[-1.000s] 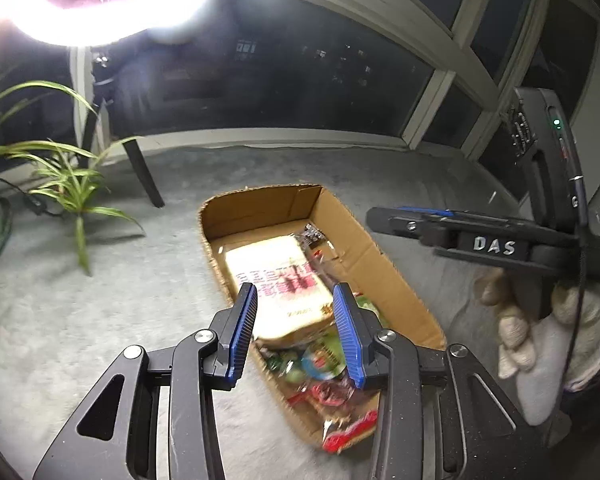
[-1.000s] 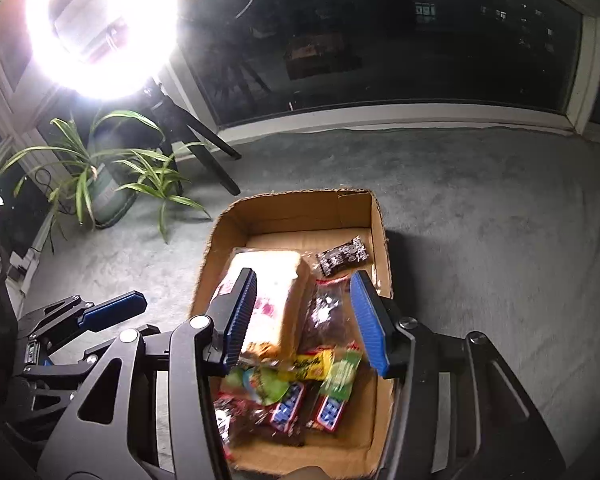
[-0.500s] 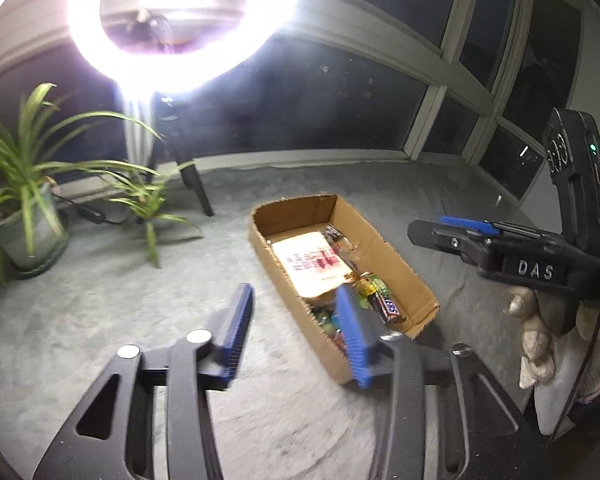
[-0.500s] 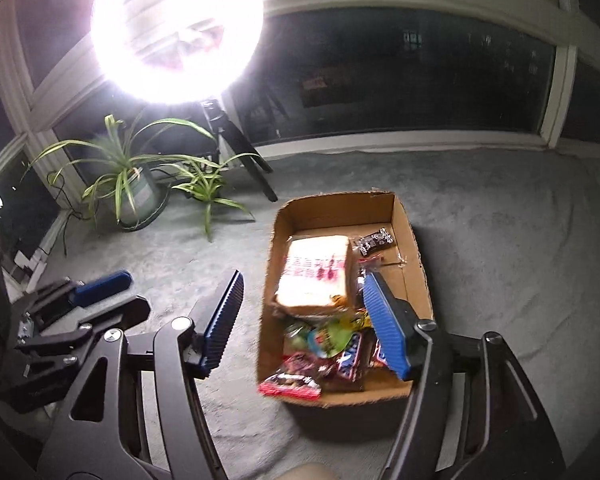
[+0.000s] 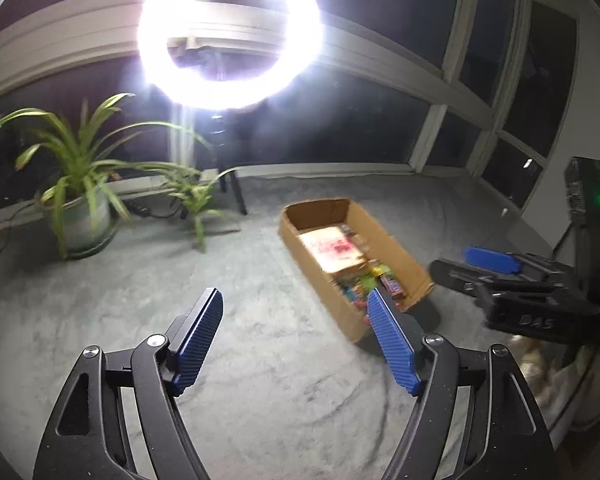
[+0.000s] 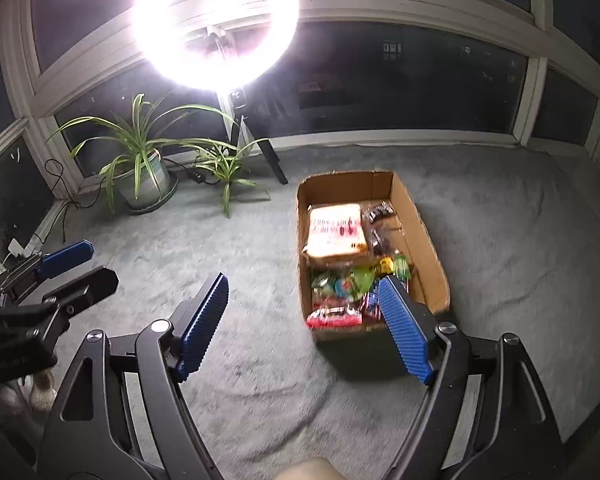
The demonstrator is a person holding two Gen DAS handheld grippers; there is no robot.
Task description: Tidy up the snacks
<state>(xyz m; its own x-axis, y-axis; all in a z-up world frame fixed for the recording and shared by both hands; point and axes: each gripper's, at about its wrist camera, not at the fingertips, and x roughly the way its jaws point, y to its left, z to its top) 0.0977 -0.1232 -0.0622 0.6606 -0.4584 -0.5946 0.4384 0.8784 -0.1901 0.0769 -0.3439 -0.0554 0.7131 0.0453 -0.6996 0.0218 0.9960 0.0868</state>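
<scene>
Open cardboard box (image 6: 420,236) on grey carpet (image 6: 260,360), right of centre, well short of the far windows. Inside: pale packet with red print (image 6: 334,230) at far left, dark wrappers (image 6: 378,212) beside it, jumble of green, yellow and red snacks (image 6: 352,284) at the near end. Left gripper (image 5: 296,340) and right gripper (image 6: 300,328) both spread wide, just been opening, nothing between the blue pads. Potted plant (image 6: 140,164) far left.
</scene>
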